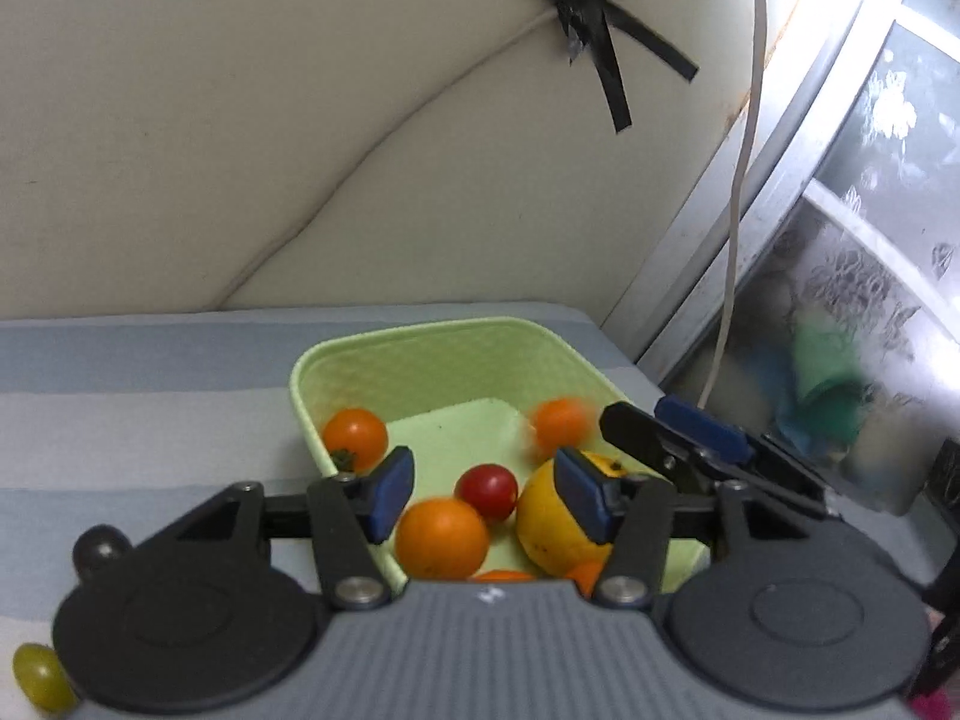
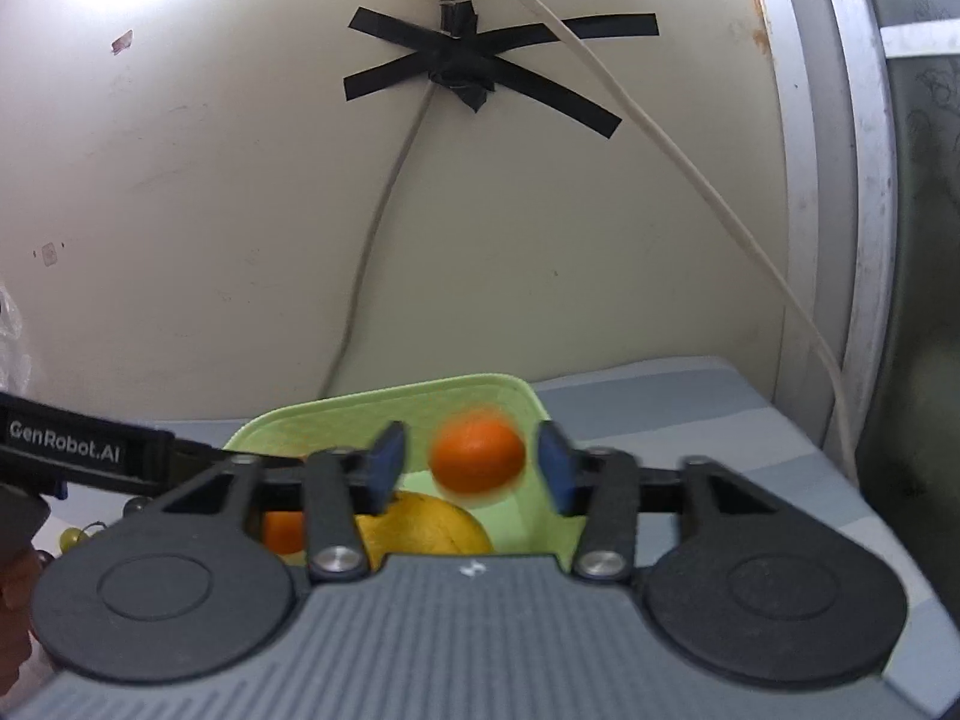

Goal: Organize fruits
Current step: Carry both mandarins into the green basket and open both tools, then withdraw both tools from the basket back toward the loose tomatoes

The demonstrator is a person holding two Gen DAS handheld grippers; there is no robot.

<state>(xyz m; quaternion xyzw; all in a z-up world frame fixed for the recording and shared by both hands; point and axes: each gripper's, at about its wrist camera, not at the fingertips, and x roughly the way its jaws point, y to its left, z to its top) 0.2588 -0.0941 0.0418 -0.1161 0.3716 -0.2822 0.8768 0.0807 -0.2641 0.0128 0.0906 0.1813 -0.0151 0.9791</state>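
The green tray [image 1: 372,360] sits near the far right corner of the striped surface [image 1: 120,372] and holds orange fruits [image 1: 441,537], a red tomato [image 1: 487,491] and a yellow fruit [image 1: 549,525]. A blurred orange [image 2: 478,457] hangs between the right tool's [image 2: 471,468] parted pads, touching neither, above the tray. The left tool [image 1: 483,492] is partly open and empty over the tray; a green grape [image 1: 39,677] and a dark one [image 1: 99,549] lie outside it on the surface.

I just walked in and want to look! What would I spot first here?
Probably the pale green tray on the striped cloth, full of bright fruit: a big yellow one, orange ones and a small red one. A blurry orange fruit shows between the right gripper's open blue pads.
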